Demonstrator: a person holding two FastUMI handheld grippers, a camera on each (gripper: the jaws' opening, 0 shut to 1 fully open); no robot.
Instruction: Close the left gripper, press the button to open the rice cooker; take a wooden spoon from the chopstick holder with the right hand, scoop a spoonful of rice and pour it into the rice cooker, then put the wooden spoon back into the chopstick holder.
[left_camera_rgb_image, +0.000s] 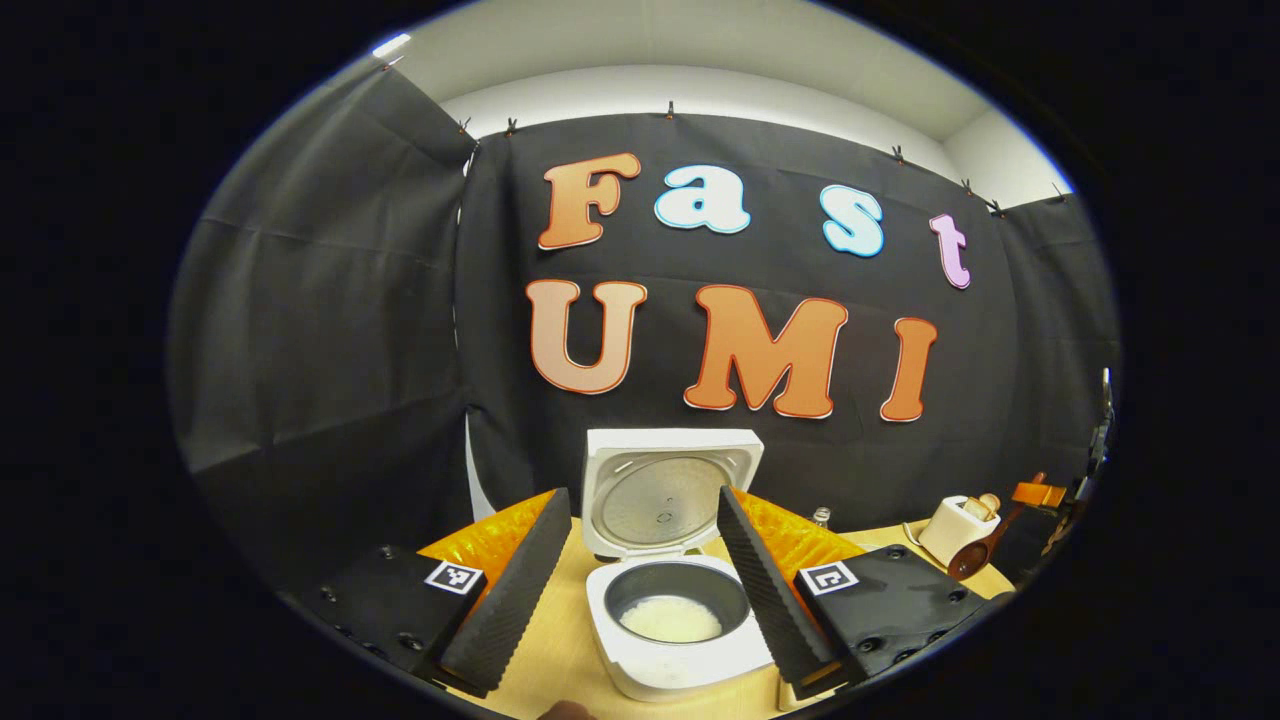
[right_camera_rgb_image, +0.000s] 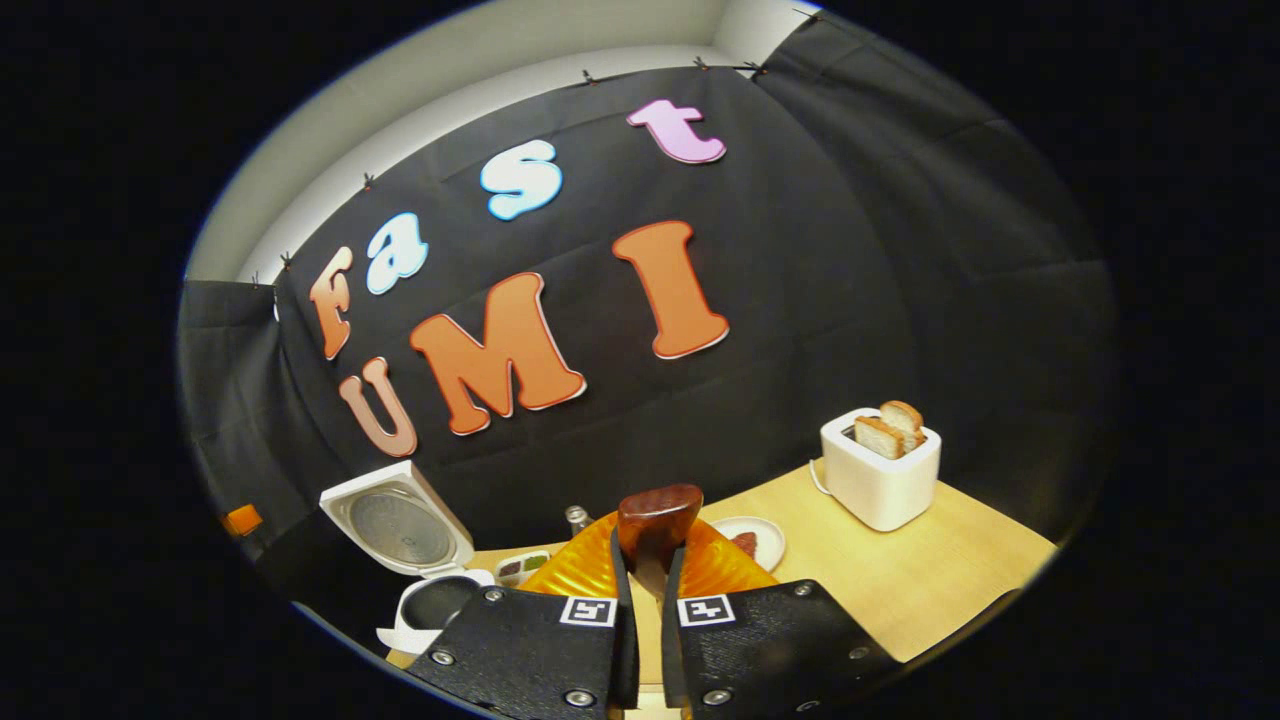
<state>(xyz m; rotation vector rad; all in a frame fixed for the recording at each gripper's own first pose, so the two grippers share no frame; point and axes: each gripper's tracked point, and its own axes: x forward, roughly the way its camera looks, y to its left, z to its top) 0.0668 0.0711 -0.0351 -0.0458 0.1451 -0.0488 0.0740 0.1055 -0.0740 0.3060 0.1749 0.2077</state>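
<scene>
The white rice cooker (left_camera_rgb_image: 680, 670) stands open in the left gripper view, its lid (left_camera_rgb_image: 668, 490) tipped up and white rice (left_camera_rgb_image: 670, 620) in the dark inner pot. My left gripper (left_camera_rgb_image: 641, 497) is open, one finger on each side of the cooker, touching nothing. My right gripper (right_camera_rgb_image: 645, 560) is shut on the wooden spoon (right_camera_rgb_image: 658, 520), whose bowl sticks out past the fingertips. That spoon (left_camera_rgb_image: 985, 548) and the right gripper (left_camera_rgb_image: 1040, 495) also show far right in the left gripper view. The cooker (right_camera_rgb_image: 400, 520) lies low and to the left in the right gripper view.
A white toaster (right_camera_rgb_image: 880, 470) with bread slices stands on the wooden table (right_camera_rgb_image: 950, 580) to the right. A small plate (right_camera_rgb_image: 750, 540), a divided dish (right_camera_rgb_image: 522, 567) and a bottle top (right_camera_rgb_image: 577, 517) sit behind the right gripper. The toaster (left_camera_rgb_image: 955, 528) is beside the spoon.
</scene>
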